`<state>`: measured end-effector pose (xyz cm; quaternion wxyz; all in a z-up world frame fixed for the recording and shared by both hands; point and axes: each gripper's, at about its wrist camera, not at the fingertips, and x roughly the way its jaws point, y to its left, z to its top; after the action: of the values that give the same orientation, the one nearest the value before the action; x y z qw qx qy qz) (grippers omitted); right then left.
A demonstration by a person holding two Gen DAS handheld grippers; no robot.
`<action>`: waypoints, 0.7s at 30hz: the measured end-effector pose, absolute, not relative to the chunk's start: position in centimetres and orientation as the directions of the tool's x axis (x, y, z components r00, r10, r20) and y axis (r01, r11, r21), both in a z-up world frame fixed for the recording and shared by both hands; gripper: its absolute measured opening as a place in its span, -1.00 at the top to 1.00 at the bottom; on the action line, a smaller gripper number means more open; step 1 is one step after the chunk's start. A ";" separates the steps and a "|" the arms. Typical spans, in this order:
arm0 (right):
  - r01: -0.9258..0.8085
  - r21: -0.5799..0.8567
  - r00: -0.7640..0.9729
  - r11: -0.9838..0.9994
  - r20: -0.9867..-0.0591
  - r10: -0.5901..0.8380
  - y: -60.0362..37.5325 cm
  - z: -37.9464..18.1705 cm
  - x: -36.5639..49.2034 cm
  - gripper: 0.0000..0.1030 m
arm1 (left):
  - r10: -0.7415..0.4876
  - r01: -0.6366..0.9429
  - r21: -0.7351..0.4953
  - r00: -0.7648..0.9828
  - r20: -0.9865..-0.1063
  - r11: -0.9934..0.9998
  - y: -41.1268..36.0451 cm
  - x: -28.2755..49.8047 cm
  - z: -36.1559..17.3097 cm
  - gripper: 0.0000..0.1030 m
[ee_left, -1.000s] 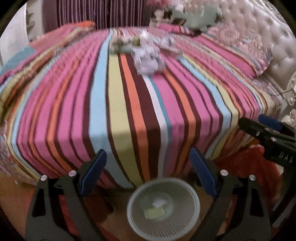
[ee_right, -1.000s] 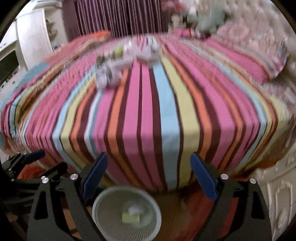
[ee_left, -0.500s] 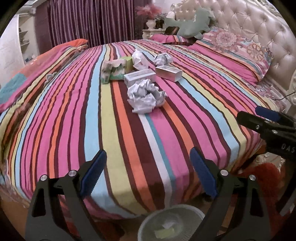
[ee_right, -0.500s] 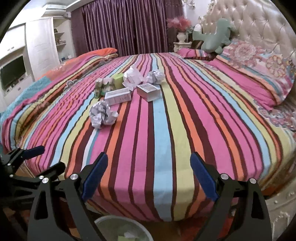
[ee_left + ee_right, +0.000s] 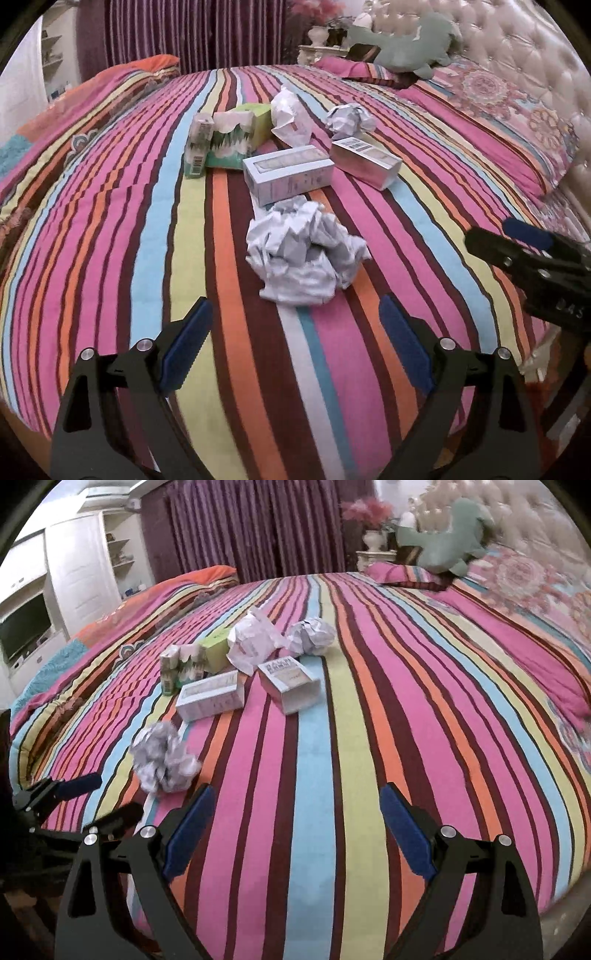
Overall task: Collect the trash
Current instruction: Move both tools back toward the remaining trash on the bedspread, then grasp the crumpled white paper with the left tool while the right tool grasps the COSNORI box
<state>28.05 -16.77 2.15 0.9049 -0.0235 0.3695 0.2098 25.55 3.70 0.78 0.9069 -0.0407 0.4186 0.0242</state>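
Note:
Trash lies on a striped bedspread (image 5: 110,240). Nearest is a big crumpled paper ball (image 5: 304,251) (image 5: 162,757). Behind it lie a pale blue box (image 5: 290,173) (image 5: 210,699) and a silvery pink box (image 5: 364,162) (image 5: 290,683). Farther back are a small carton (image 5: 199,146), a green tissue pack (image 5: 232,142), a white crumpled bag (image 5: 288,116) (image 5: 253,642) and a second paper ball (image 5: 349,118) (image 5: 312,635). My left gripper (image 5: 295,339) is open and empty, just short of the big ball. My right gripper (image 5: 295,823) is open and empty over bare stripes, right of that ball.
A green plush toy (image 5: 406,44) and patterned pillows (image 5: 498,122) lie by the tufted headboard (image 5: 517,48). Purple curtains (image 5: 251,528) hang behind the bed, white cabinets (image 5: 55,576) stand at the left. The right gripper's finger (image 5: 524,254) shows at the left view's right edge.
Both grippers have moved forward from the foot of the bed over the bedspread. The white mesh bin on the floor has dropped out of both views. The trash is much nearer.

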 end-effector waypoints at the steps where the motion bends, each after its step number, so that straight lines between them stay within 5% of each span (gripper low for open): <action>1: -0.415 0.097 0.634 0.905 -0.683 0.364 -16.3 2.1 29.0 -0.67 | 0.009 -0.081 -0.057 0.646 -0.763 0.995 3.7 26.0 0.7 -0.72; 21: -0.587 -0.060 0.544 0.807 -0.768 0.338 -11.2 -0.7 40.7 -0.67 | -0.022 -0.098 -0.106 0.626 -0.780 0.990 3.5 31.8 -1.3 -0.72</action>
<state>40.72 -11.18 -0.69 0.8644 -0.1573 0.3955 0.2676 31.75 3.50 -1.35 0.8989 -0.0692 0.4321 0.0213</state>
